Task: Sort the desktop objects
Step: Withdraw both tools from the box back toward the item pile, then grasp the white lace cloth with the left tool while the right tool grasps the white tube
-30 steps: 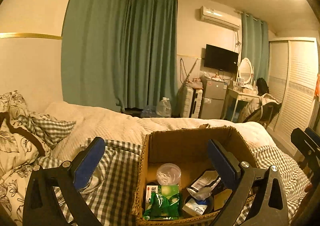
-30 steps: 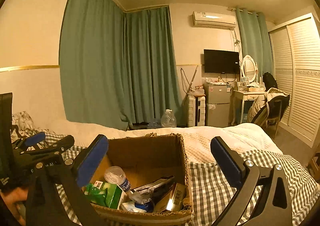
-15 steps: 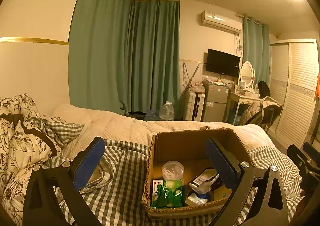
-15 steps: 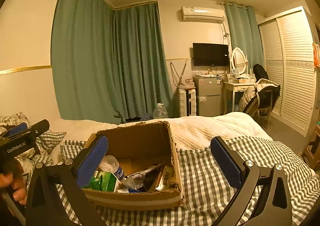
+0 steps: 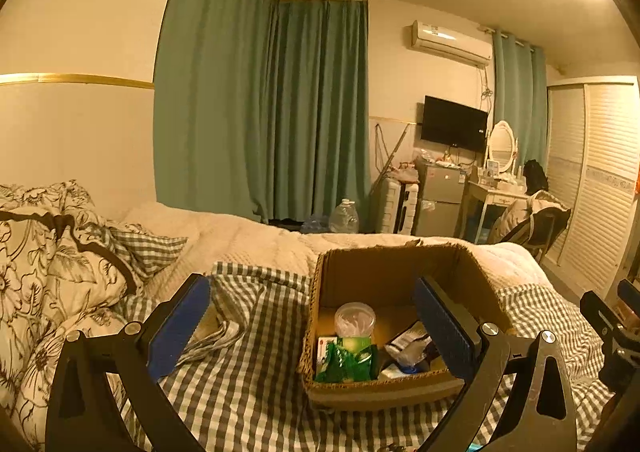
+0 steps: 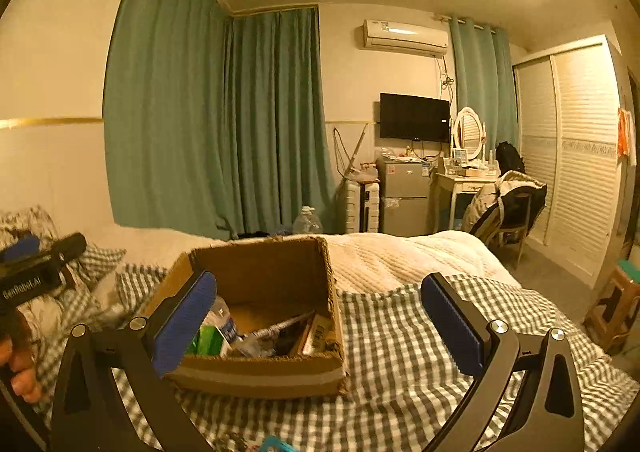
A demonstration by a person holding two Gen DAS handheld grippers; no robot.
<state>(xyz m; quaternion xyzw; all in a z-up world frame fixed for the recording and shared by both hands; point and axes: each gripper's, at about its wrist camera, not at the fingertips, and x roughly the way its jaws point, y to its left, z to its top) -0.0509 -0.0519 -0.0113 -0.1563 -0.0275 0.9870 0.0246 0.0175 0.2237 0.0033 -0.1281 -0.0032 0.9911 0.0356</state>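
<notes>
— On the checked bedspread (image 5: 248, 380), where was the cardboard box (image 5: 384, 388)?
— Ahead of both grippers, beyond the fingertips; left gripper (image 5: 316, 328) and right gripper (image 6: 320, 324) stood wide apart, empty.

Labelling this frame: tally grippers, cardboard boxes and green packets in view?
Grippers: 2, left gripper and right gripper, both open and empty
Cardboard box: 1
Green packet in the box: 1
Total: 4

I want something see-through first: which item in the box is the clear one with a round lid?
The clear plastic jar standing behind the green packet; the rest are opaque packets and cartons.
</notes>
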